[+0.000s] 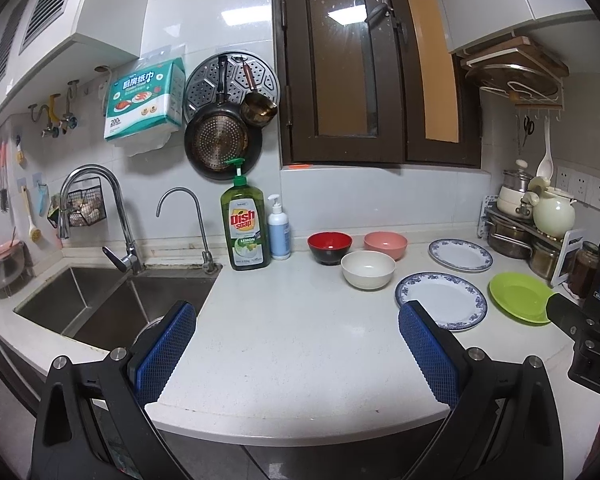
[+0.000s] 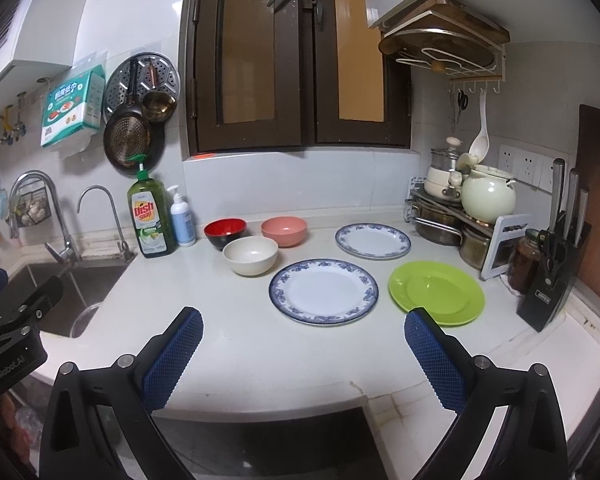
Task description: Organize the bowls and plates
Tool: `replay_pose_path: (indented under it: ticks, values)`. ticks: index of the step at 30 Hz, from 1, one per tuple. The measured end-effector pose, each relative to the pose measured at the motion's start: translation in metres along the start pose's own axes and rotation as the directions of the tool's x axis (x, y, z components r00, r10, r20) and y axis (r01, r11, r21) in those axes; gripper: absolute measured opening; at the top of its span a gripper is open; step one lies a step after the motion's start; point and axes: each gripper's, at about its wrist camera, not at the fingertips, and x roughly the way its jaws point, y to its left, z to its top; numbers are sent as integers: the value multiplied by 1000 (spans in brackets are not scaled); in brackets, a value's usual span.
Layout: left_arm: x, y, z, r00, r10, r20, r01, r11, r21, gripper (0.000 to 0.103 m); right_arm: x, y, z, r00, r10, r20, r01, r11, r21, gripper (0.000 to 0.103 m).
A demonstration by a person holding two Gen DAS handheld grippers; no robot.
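White countertop (image 2: 228,320) fills the kitchen corner, with a steel sink (image 1: 112,304) at its 9 o'clock end and a dark-framed window (image 2: 300,60) on the wall at 12 o'clock. Both grippers hang above the counter's near edge, holding nothing. The left gripper (image 1: 298,354) has its blue pads spread wide; the right gripper (image 2: 304,360) is splayed just as wide.

In the right wrist view, three bowls cluster at about 11 o'clock: a red bowl (image 2: 225,232) and a pink bowl (image 2: 284,231) at the back, a cream bowl (image 2: 251,255) in front between them. A large blue-rimmed plate (image 2: 323,291) lies at 12 o'clock, close to the cream bowl. A smaller blue-rimmed plate (image 2: 373,241) sits behind it toward 1 o'clock, and a green plate (image 2: 436,293) lies beside the large one at 2 o'clock. All six stand apart, unstacked.

A dish soap bottle (image 2: 150,216) and a white pump bottle (image 2: 182,218) stand just left of the red bowl. At 2 o'clock a rack of pots (image 2: 452,216) crowds the smaller plate, while a jar (image 2: 524,258) and a knife block (image 2: 552,264) flank the green plate.
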Motion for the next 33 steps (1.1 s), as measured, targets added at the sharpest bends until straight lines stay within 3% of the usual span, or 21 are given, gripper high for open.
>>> replay_pose_path:
  ticks: [33]
  values:
    - [-1, -3, 1, 999, -34, 8, 34, 999, 10, 103, -9, -1, 2, 999, -26, 20, 26, 1000, -1, 102]
